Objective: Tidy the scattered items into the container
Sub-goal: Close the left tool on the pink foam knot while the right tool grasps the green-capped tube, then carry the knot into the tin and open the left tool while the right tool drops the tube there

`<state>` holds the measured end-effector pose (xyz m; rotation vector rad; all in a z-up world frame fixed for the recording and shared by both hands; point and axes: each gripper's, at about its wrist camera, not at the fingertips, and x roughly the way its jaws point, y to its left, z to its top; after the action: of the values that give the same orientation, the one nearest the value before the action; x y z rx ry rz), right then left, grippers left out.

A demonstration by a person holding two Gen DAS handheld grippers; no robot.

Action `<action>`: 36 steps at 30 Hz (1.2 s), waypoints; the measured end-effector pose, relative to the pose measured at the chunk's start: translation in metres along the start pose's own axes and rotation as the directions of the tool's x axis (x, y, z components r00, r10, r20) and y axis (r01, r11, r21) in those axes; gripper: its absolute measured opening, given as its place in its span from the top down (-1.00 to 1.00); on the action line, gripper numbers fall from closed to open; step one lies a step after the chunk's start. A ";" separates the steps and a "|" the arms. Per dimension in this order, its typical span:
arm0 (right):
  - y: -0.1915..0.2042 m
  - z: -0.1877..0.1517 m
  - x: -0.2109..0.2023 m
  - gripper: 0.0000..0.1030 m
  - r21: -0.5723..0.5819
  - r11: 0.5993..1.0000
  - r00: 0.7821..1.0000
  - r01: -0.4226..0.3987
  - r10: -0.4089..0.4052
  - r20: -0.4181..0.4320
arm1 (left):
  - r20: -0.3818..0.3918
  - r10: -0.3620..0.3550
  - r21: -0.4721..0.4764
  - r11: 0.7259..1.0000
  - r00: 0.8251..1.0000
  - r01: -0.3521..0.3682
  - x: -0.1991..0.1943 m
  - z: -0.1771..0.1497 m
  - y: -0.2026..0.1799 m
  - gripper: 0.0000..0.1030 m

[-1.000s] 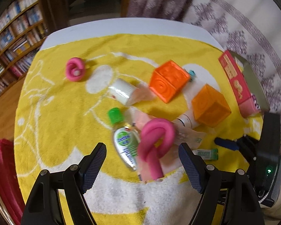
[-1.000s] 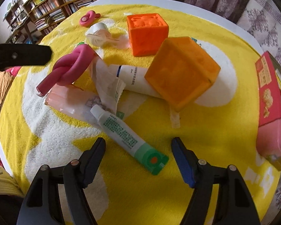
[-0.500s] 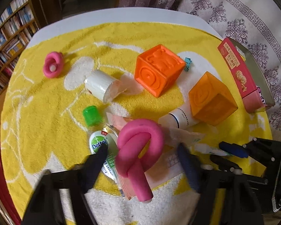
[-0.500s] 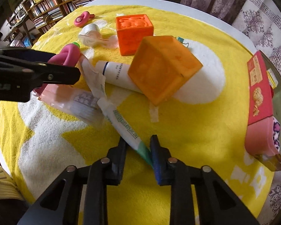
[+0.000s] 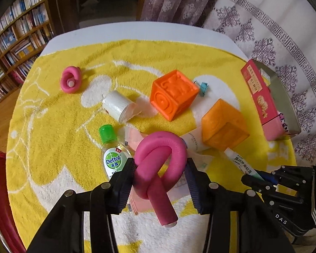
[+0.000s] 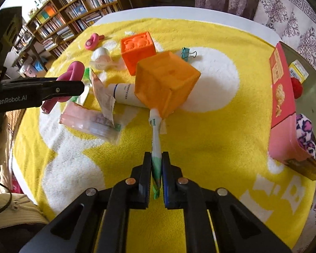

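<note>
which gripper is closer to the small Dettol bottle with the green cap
Left. The left gripper, clamped on the knotted pink foam tube, has one finger right beside the clear Dettol bottle. The right gripper holds the white and green tube farther off, past the pink tube.

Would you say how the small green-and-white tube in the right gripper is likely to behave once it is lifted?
The tube is probably light. Held only at its flat crimped tail by the right gripper, it may droop or swivel. Its thin soft body might dent.

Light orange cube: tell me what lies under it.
The light orange cube rests over a white tube and the tip of the green-ended tube clamped in the right claw. Anything further beneath is covered.
</note>
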<state>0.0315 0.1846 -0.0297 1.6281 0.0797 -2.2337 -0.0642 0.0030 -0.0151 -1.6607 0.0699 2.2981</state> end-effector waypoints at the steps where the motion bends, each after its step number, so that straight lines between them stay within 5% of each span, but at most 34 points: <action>1: 0.000 0.003 -0.001 0.81 0.005 1.000 1.000 -0.009 0.009 0.006 | 0.005 0.000 -0.003 1.000 1.000 0.000 -0.003 0.001 -0.002 0.05; 14: -0.034 -0.001 -0.057 0.81 0.066 0.995 0.989 -0.072 0.062 0.131 | 0.068 -0.026 0.046 0.999 0.997 0.023 -0.034 0.010 -0.064 0.05; 36: -0.183 -0.013 -0.150 0.81 0.290 0.957 0.937 0.030 -0.128 0.325 | 0.132 -0.156 0.241 0.963 0.979 0.121 -0.045 0.061 -0.229 0.05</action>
<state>0.0222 0.3978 0.0737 1.3555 -0.2810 -2.6566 -0.0449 0.2245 0.0783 -1.3313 0.1758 2.2065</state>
